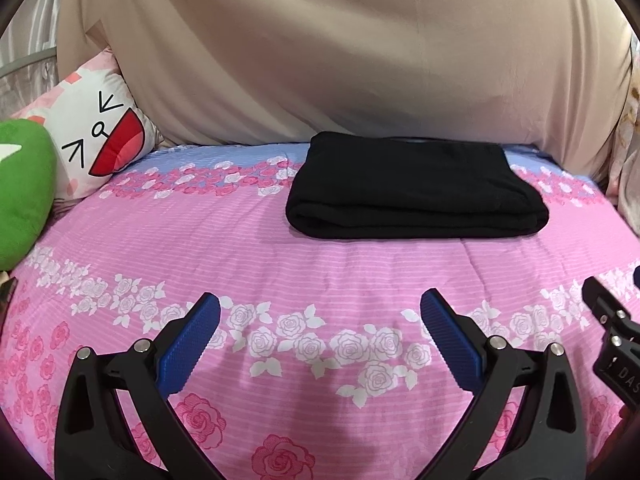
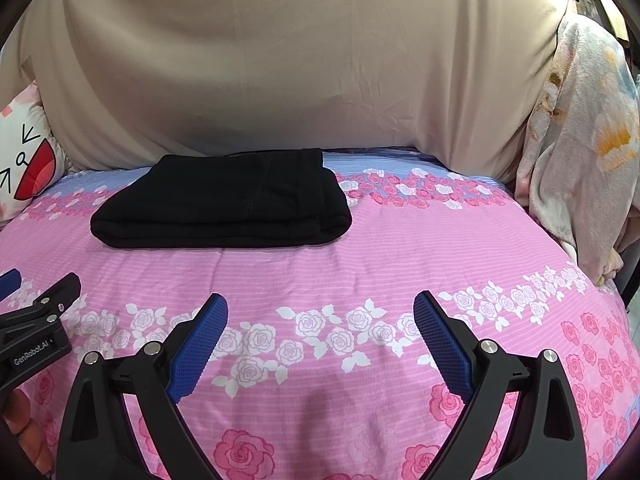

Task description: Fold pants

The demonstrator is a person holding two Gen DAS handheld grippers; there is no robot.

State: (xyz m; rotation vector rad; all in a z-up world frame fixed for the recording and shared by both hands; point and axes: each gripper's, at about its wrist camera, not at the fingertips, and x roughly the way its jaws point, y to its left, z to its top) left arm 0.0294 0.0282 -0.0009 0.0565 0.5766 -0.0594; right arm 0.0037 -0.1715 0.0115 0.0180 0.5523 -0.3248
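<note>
The black pants (image 1: pixel 416 188) lie folded into a compact rectangle on the pink rose-print bedspread (image 1: pixel 320 264), their far edge close to the beige cloth (image 1: pixel 320 48) hanging behind. A wide bare stretch of bedspread separates the pants' near folded edge from both grippers. The left gripper (image 1: pixel 320 312) and right gripper (image 2: pixel 320 312) hover side by side on the near side of the pants, jaws spread wide and empty. A cartoon-face pillow (image 1: pixel 96 136) sits left of the pants, a floral blanket (image 2: pixel 580 160) right.
</note>
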